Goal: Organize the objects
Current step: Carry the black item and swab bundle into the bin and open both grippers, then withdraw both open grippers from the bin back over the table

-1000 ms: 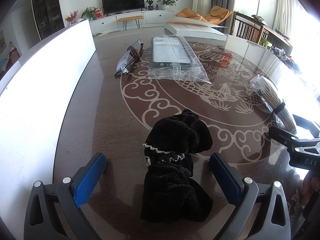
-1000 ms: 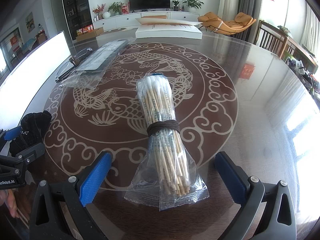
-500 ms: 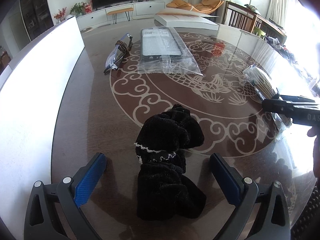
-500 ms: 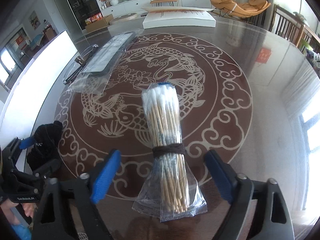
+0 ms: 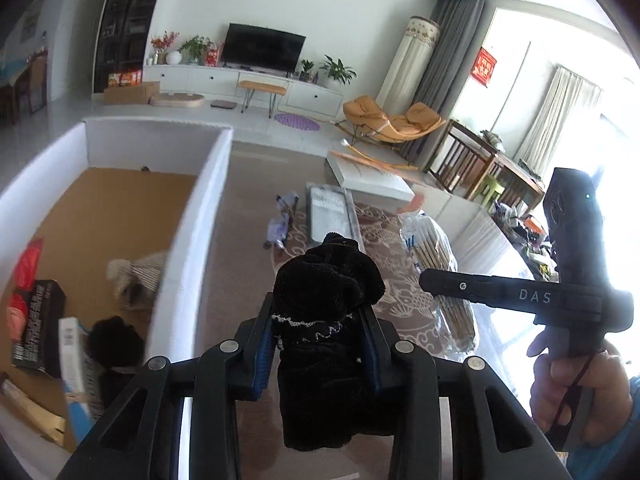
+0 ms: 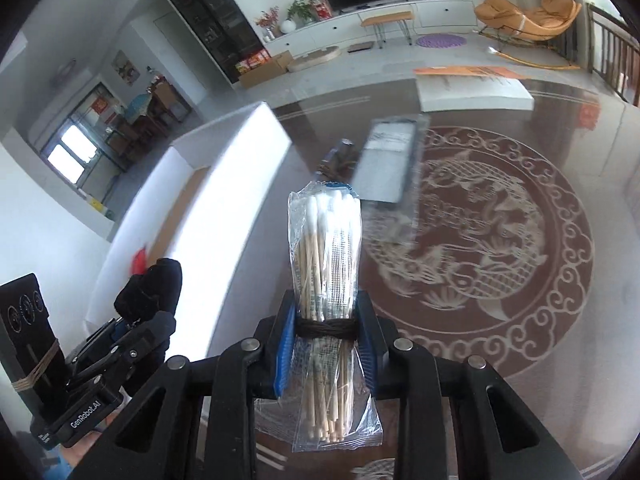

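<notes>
My left gripper (image 5: 318,344) is shut on a black sock bundle (image 5: 326,300) and holds it lifted above the table, beside the white-walled box (image 5: 192,240). My right gripper (image 6: 326,344) is shut on a plastic bag of cotton swabs (image 6: 326,248), tied with a dark band, and holds it up off the table. The swab bag also shows in the left wrist view (image 5: 436,256), with the right gripper (image 5: 444,280) around it. The left gripper with the sock shows in the right wrist view (image 6: 148,292), low at the left by the box.
The box (image 6: 224,184) has a cardboard floor holding a black carton (image 5: 38,328), a red packet (image 5: 28,260), a striped cloth (image 5: 136,272) and a dark bundle (image 5: 116,336). On the table lie a bagged flat item (image 5: 330,216), a small tied bag (image 5: 280,224) and a white flat box (image 5: 368,176).
Both grippers have closed on their objects and lifted them off the table. The left one has swung toward the box, whose inside now shows.
</notes>
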A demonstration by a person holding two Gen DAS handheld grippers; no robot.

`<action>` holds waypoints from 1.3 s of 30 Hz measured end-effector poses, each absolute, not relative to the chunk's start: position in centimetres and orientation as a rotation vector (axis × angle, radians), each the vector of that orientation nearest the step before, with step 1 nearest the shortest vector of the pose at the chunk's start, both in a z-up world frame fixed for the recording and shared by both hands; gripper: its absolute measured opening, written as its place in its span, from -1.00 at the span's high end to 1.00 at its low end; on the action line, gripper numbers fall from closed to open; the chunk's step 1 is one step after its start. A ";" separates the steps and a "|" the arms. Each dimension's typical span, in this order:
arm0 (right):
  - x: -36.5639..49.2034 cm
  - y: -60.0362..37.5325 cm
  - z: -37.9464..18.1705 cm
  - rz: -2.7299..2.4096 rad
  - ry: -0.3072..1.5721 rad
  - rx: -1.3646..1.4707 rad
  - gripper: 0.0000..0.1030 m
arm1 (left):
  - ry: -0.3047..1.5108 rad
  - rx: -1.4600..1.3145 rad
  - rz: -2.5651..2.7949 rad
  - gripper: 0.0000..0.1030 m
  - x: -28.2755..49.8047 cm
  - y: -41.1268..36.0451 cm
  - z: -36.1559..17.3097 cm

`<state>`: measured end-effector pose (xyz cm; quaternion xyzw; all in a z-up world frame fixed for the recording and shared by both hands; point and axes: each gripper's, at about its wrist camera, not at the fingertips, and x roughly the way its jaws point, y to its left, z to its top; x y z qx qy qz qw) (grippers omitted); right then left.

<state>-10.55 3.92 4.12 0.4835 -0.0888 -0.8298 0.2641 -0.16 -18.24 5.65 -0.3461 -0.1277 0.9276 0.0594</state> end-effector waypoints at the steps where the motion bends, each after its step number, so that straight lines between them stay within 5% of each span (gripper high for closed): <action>1: -10.0 1.7 5.4 -2.206 -0.237 1.264 0.44 | -0.373 -1.031 2.870 0.29 0.5 -20.1 6.7; 8: -6.5 -15.0 7.2 -1.961 -0.100 1.154 0.44 | -0.332 -1.208 3.238 0.29 3.0 -32.4 6.3; 11: -5.7 -19.5 5.0 -1.889 -0.044 1.193 0.36 | -0.332 -1.420 3.251 0.11 2.7 -35.1 3.5; 14: -5.3 -20.1 3.8 -1.917 -0.016 1.202 -0.10 | -0.428 -1.474 3.235 -0.46 3.4 -35.9 1.9; 22: -4.2 -8.6 4.8 -2.333 0.126 0.960 -0.94 | -0.326 -1.237 3.203 -0.59 3.1 -29.6 3.7; 25: -5.4 -3.0 1.9 -2.546 0.277 0.998 -0.94 | -0.275 -1.128 3.103 -0.63 2.6 -25.0 5.2; 29: -6.8 3.1 -2.4 -2.729 0.467 1.132 -0.94 | -0.178 -1.033 2.947 -0.94 2.7 -17.6 6.0; 39: -7.4 8.0 -6.4 -2.796 0.387 1.274 -0.94 | -0.059 -1.263 2.727 -1.00 -0.4 -9.2 -2.1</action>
